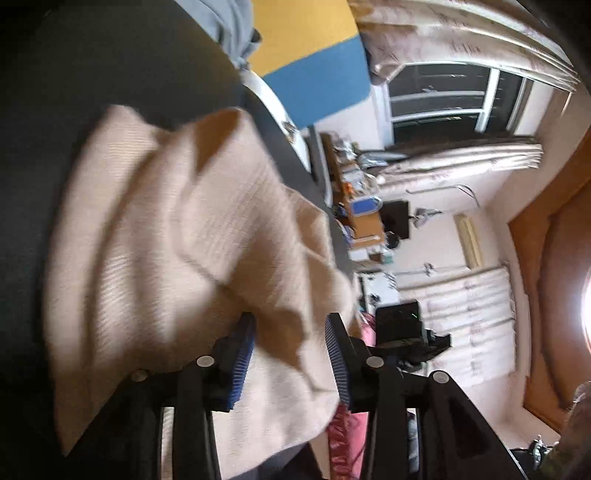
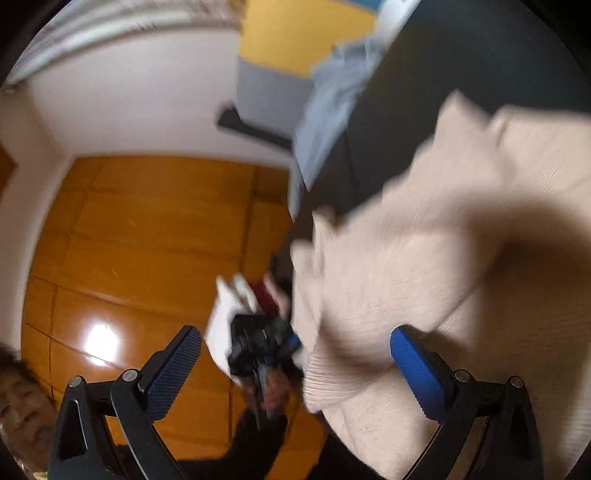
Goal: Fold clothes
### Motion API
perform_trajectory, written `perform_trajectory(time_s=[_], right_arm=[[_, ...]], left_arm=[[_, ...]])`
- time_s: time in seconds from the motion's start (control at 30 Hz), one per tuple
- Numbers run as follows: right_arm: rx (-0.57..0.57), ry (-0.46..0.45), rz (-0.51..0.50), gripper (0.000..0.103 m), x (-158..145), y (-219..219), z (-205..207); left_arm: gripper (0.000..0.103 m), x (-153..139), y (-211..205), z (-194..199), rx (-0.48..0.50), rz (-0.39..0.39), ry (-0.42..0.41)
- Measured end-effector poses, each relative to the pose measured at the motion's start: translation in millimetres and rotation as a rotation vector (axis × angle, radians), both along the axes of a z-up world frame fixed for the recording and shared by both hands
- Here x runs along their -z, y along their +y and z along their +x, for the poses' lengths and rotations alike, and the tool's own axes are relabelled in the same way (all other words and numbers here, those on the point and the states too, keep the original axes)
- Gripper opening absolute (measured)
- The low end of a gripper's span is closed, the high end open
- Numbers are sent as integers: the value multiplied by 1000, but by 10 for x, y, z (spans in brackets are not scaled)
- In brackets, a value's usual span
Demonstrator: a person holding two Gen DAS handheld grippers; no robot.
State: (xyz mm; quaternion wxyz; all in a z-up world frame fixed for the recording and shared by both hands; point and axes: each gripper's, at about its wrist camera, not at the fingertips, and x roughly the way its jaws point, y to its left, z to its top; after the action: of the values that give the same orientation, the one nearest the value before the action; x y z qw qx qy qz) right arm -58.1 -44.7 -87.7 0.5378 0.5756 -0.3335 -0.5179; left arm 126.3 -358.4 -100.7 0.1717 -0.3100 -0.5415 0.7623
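A beige ribbed knit garment [image 1: 177,236] lies crumpled on a dark surface [image 1: 92,74]; it also fills the right of the right wrist view [image 2: 461,240]. My left gripper [image 1: 291,350] is open, its blue pads either side of a fold of the garment, not closed on it. My right gripper [image 2: 295,362] is wide open; the garment's edge lies near its right finger [image 2: 417,365]. The other gripper [image 2: 258,347] shows beyond it, in a white-gloved hand. Both views are motion-blurred.
A light blue garment [image 2: 328,110] lies at the far end of the dark surface; it also shows in the left wrist view [image 1: 229,26]. A pink cloth [image 1: 343,435] lies beside the beige one. A cluttered room with window and curtains lies beyond.
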Motion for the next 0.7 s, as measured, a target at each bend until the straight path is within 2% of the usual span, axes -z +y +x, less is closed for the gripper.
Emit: perform_trajectory(time_s=[0.07,0.1,0.17,0.23,0.27,0.3,0.33,0.4,0.47,0.5,0.57,0.7], right_arm=[[26,21,6,103,-19,-171,-90],[80,39,-5,103,-47,-173,-167],[259,82,-49,103,-124,6,-371],[474,107,-68,103,-209,306,-570],[535,119,-60,103,-263,420,-641],[535,150,-23,103,-340,480,-681],[497,232,47,103,-467,510,-696],[388,453,187,103,-714,495,-625],[222,719,337,103,-909,363,-472],[130,810,402,103,-919,269,-405],[-41,917,516,103,-871,63,-327],[-239,986,628,103,-630,-295,-279]], left_arm=[[38,-75,20,-132,-7,-9,23],[38,-113,30,-197,-10,-13,34],[39,-172,31,-308,-32,-6,61],[43,-197,-62,-328,-93,12,76],[45,-213,-79,-328,-107,-11,71],[45,-214,-88,-301,-109,-43,61],[45,-203,-95,-253,-105,-77,51],[45,-117,-128,-131,-104,-105,19],[45,-13,-167,0,-105,-122,-15],[45,34,-185,52,-113,-119,-26],[45,119,-218,138,-140,-98,-37],[46,202,-220,153,-171,-91,-45]])
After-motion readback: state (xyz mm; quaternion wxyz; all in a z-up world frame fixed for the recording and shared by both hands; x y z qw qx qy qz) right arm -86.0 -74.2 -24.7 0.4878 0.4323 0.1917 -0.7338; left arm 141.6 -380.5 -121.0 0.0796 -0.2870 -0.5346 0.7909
